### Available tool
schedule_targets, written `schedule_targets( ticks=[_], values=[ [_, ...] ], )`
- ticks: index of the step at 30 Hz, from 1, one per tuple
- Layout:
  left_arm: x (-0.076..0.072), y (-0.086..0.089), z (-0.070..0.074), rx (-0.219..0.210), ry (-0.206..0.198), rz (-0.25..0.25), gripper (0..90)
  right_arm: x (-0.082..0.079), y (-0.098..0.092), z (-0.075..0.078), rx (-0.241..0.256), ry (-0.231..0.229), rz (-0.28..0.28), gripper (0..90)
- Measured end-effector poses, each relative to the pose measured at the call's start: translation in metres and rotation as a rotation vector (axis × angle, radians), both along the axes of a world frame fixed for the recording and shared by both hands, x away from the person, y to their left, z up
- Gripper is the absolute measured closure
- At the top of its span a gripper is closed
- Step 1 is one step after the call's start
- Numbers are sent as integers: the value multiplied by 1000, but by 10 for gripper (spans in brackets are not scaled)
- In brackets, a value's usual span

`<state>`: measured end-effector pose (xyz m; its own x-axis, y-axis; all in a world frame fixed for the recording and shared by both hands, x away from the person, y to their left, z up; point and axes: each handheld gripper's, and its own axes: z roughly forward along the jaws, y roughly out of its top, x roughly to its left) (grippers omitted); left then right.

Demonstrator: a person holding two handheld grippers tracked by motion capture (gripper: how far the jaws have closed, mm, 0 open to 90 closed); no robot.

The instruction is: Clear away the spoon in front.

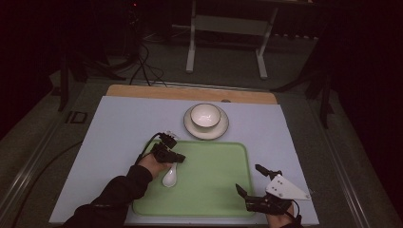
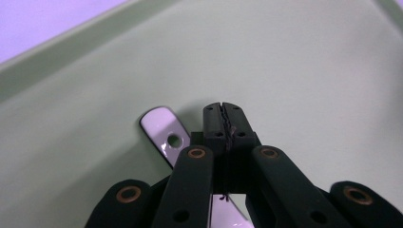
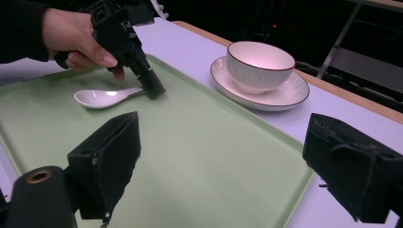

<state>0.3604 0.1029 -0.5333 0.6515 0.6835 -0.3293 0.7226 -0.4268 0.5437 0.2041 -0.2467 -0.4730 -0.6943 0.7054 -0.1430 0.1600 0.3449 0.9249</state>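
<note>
White spoon [image 1: 169, 176] lies flat on the green tray [image 1: 214, 190], near its left edge, bowl end toward the person, handle pointing away toward the far rim.

Left gripper [image 1: 178, 157] is tipped down onto the tray at the spoon's handle end. In the left gripper view its fingers [image 2: 215, 124] are pressed fully together with no gap; the spoon handle [image 2: 165, 133], with its small hole, lies just beside them to the left and passes under the gripper body, not between the tips. In the right gripper view the tips [image 3: 154, 89] sit at the handle end of the spoon [image 3: 105, 97]; touching or just beside, cannot tell.

Right gripper [image 1: 250, 178] hovers over the tray's near right corner, well apart from the spoon. Its fingers [image 3: 110, 159] stand wide apart, nothing between them.

White bowl [image 1: 206, 115] stands upright on a saucer [image 1: 221, 129] on the pale counter [image 1: 119, 123], just beyond the tray's far edge.
</note>
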Motion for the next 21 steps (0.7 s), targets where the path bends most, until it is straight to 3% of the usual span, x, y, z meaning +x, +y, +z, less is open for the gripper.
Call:
schedule_targets(
  ticks=[12,13,14,18,21],
  values=[
    [1,10,3,-3,-15,20,889,1,1,-1,0,0,1,123],
    [-2,9,7,-42,-44,-5,873,0,1,0,1,0,0,123],
    [-3,9,10,-54,-61,-21,860,0,1,0,1,-1,0,123],
    [-10,5,20,-80,-132,-65,774,0,1,0,3,-4,-2,123],
    [-14,3,26,-109,-161,-93,676,0,1,0,5,-7,-5,122]
  ],
)
